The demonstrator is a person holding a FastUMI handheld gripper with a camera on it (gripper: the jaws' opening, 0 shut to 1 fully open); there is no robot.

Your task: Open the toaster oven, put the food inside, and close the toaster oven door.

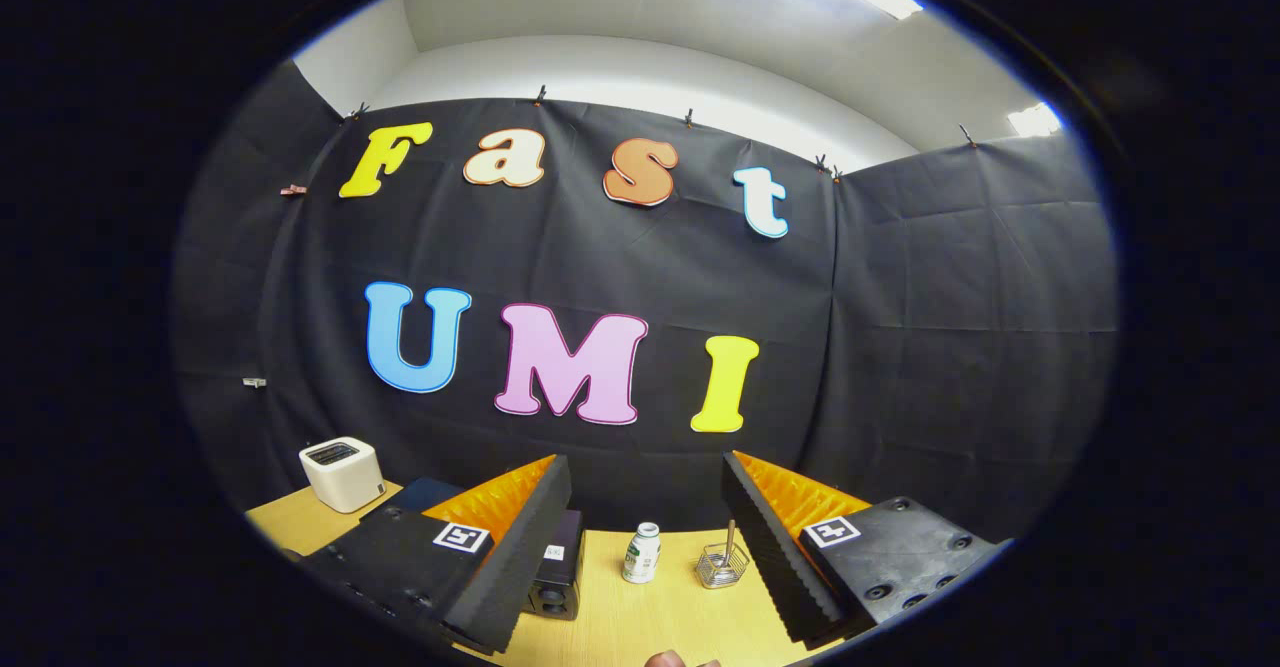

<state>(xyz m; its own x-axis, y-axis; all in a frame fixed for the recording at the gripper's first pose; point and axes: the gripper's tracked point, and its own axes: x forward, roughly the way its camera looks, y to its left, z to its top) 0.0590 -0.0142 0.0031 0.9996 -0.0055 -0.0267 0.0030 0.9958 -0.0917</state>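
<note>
The jaws [645,557] stand spread wide with nothing between the fingers but open air and the wooden surface [630,617] below. The two fingers reach forward on either side of a broad gap, and the surface runs back through that gap to the black cloth wall, which closes the space on the far side and turns a corner on the right.

In the gap, a small white bottle [641,553] stands upright on the surface, and just right of it sits a small wire basket [721,565] with a thin stick rising out of it, close to the inner edge of the right finger. A small dark box [558,577] sits right against the inner edge of the left finger, partly hidden by it. The bare wood nearer than the bottle and basket lies open.

Well off to the left, beyond the left finger, a white boxy appliance [343,473] with a dark slot on top stands near the surface's far left edge, close to the wall; whether it has a door cannot be made out. A dark flat thing [425,492] lies just right of it
</note>
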